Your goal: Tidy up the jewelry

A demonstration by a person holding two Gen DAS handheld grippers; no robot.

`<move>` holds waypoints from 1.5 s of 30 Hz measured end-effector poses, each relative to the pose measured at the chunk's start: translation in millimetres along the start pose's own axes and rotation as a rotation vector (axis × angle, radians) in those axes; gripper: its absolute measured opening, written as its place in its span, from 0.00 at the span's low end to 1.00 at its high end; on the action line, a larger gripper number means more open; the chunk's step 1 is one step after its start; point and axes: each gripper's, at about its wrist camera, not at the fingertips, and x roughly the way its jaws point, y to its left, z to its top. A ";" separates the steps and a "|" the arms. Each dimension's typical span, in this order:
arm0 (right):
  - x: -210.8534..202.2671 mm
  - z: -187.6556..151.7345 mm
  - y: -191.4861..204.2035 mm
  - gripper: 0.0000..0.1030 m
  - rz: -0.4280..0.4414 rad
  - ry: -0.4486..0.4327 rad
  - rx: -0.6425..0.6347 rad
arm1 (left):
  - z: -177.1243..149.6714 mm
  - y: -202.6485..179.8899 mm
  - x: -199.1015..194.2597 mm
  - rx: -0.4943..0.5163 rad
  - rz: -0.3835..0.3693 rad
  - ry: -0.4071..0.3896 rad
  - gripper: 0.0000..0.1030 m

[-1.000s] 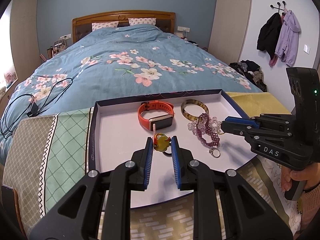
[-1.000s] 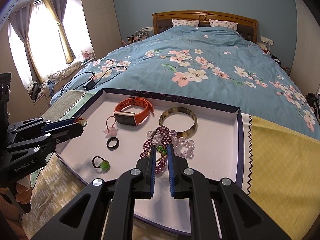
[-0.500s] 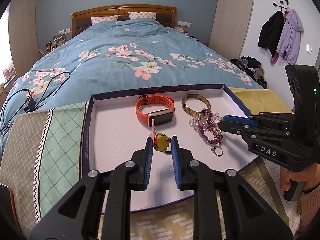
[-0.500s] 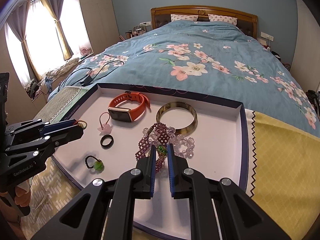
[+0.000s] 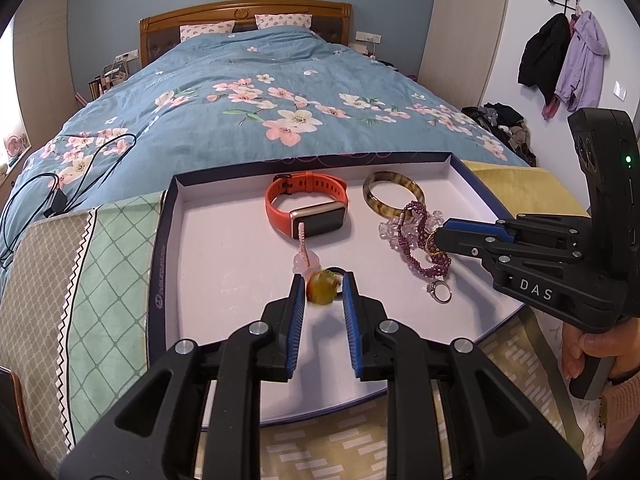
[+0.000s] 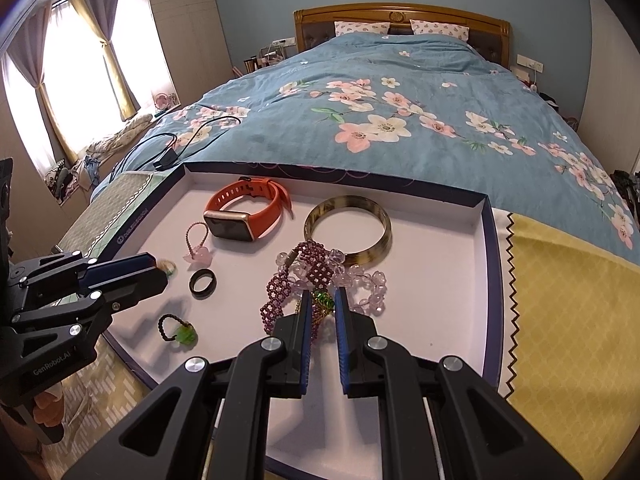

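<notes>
Left gripper fingers clamped on yellow charm, right gripper on green charm; lift slowly so purple beads don't snag.

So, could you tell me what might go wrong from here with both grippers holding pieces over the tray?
1. The right gripper pinches a green-and-gold piece lying in the purple beaded bracelet and clear beads; lifting could drag the tangle along.
2. The left gripper grips a rounded yellow-orange charm only at its fingers' tips; it may slip out.
3. The silver ring lies near the tray's edge; dragged beads could knock it off.
</notes>
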 end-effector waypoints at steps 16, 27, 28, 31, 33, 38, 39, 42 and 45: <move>-51.3 -15.0 9.1 0.61 -0.012 -0.149 0.011 | -13.6 3.3 -58.0 0.001 0.049 -0.154 0.73; -126.5 -65.7 41.4 0.93 -0.130 -0.427 0.026 | -53.8 -10.6 -151.9 0.017 0.203 -0.417 0.94; -130.4 -69.2 41.9 0.93 -0.136 -0.441 0.032 | -57.2 -13.0 -160.1 0.016 0.204 -0.442 0.94; -139.9 -79.9 49.2 0.93 -0.157 -0.475 0.028 | -67.9 -22.1 -181.0 0.021 0.217 -0.509 0.94; -144.5 -84.9 52.9 0.93 -0.162 -0.488 0.021 | -72.4 -26.9 -187.6 0.018 0.217 -0.515 0.94; -153.3 -92.3 61.7 0.93 -0.168 -0.506 0.019 | -82.6 -32.3 -203.5 -0.011 0.226 -0.535 0.94; -154.2 -92.5 63.6 0.93 -0.164 -0.511 0.017 | -84.2 -33.1 -206.4 -0.017 0.228 -0.541 0.94; -161.3 -94.6 70.2 0.93 -0.157 -0.533 0.007 | -92.0 -30.3 -215.5 -0.058 0.215 -0.549 0.94; -168.5 -92.4 74.2 0.93 -0.153 -0.550 0.000 | -95.3 -32.4 -219.6 -0.055 0.228 -0.550 0.94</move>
